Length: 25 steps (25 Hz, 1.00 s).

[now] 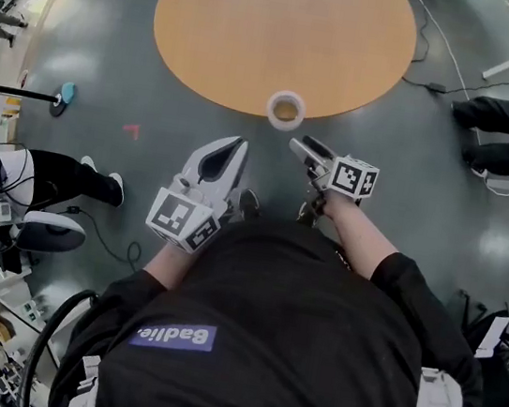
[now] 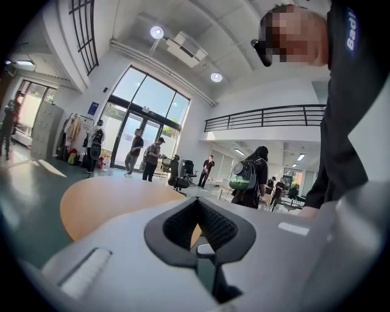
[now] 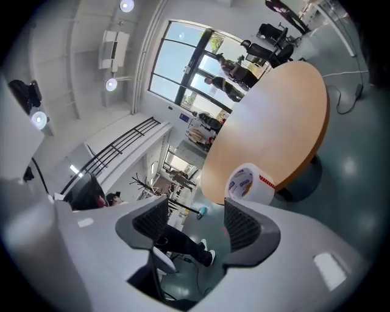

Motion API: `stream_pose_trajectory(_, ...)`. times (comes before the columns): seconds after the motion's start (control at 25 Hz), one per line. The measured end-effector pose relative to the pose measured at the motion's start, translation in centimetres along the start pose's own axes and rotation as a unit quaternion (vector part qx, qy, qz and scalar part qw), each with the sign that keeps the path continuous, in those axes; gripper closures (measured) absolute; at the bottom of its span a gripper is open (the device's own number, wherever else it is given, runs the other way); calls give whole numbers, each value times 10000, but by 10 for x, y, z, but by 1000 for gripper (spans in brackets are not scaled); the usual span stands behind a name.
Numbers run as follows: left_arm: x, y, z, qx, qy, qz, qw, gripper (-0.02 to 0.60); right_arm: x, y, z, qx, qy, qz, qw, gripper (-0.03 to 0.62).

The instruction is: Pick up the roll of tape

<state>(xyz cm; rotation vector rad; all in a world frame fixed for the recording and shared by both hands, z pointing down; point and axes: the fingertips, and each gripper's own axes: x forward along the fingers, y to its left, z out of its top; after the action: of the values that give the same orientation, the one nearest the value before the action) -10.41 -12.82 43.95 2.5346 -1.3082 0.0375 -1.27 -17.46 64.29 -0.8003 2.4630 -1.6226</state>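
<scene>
**Item:** roll of tape (image 1: pixel 286 110). Lies flat, hole upward, at the near edge of the round counter (image 1: pixel 263 19). Nothing touches it.

**Right tool** (image 1: pixel 303 145): I hold it short of the counter edge, jaws apart and nothing between them. In the right gripper view the roll sits beyond the jaw tips, off to one side, not centred.

**Left tool** (image 1: pixel 224 151): jaws together, empty, off the counter beside the right one.

**Status:** by my judgement, approach only and no grasp made. Outstanding: centre the right tool on the roll, close on its wall, lift.
</scene>
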Motion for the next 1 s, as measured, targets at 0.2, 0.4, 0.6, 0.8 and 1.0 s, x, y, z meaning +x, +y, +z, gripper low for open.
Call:
stream_pose_trajectory(0.2,-8,3,6,18,137,81,9999,566,10,-21,2,594,-51,-36,9982,272)
stream_pose_trajectory(0.4,-14,1,-10,26,286,86,9995,566,13,-52,0,1387,-230,61,9901,206)
stream_pose_trajectory(0.6,-7,0,-18,62,499,152,9986,566,20,-87,0,2023,-178,146,9790,141)
stream_pose_trajectory(0.8,-13,5,-22,40,639,245,9976,566,29,-106,3,2421,-196,203,9698,120)
stream_pose_trajectory(1.0,-24,10,-30,-13,727,378,9966,566,41,-116,-6,2549,75,327,9664,103)
